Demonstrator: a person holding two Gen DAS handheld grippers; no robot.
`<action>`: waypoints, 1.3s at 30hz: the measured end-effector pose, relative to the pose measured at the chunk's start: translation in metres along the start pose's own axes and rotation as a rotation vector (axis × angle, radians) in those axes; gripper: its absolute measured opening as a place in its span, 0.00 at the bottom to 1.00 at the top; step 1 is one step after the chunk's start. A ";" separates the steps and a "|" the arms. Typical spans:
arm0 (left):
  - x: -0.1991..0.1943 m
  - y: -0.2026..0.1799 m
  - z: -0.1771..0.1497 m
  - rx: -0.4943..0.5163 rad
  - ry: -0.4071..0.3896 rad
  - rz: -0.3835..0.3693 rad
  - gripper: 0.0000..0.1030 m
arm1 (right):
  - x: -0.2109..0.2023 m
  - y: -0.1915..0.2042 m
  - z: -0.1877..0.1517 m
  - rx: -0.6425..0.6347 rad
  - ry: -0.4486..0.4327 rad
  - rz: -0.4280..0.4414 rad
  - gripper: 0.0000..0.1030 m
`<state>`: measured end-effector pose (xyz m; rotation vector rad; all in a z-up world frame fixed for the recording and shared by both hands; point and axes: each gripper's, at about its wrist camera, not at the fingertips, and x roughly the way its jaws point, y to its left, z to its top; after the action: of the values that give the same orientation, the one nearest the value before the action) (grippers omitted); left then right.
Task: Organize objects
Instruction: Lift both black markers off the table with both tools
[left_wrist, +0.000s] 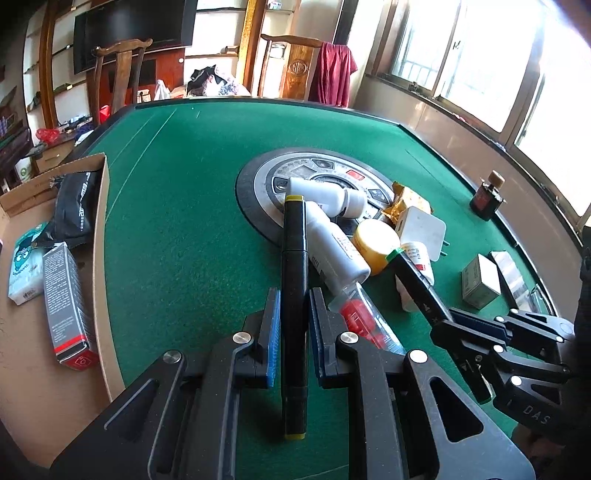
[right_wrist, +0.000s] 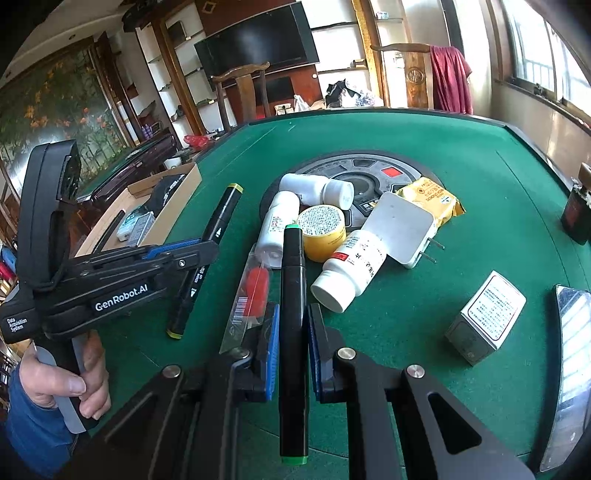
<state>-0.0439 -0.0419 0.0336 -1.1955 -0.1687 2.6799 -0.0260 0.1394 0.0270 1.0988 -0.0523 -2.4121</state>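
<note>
My left gripper (left_wrist: 291, 317) is shut on a black marker with yellow ends (left_wrist: 294, 295), held lengthwise just above the green table. It also shows in the right wrist view (right_wrist: 207, 254). My right gripper (right_wrist: 291, 332) is shut on a black marker with green ends (right_wrist: 293, 332), also seen in the left wrist view (left_wrist: 413, 277). Ahead lies a pile: white bottles (right_wrist: 347, 269), a yellow jar (right_wrist: 321, 230), a white charger (right_wrist: 402, 229), a yellow packet (right_wrist: 432, 199) and a red item in a clear bag (right_wrist: 251, 291).
A cardboard box (left_wrist: 99, 236) at the left table edge holds a black pouch (left_wrist: 75, 210), a tissue pack and a grey carton (left_wrist: 64, 295). A small grey box (right_wrist: 484, 317), a shiny pack (right_wrist: 569, 362) and a dark bottle (left_wrist: 485, 194) lie at the right.
</note>
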 end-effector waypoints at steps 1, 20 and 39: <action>-0.001 0.002 0.000 -0.006 -0.002 -0.004 0.14 | 0.000 0.000 0.000 0.001 0.001 0.000 0.13; -0.009 0.005 0.001 -0.027 -0.030 -0.030 0.14 | -0.004 -0.001 0.001 0.010 -0.018 -0.008 0.13; -0.067 0.012 -0.005 -0.067 -0.149 -0.048 0.14 | -0.022 0.023 0.013 0.021 -0.104 0.029 0.13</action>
<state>0.0023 -0.0691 0.0767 -0.9959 -0.3085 2.7404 -0.0135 0.1273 0.0561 0.9749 -0.1280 -2.4459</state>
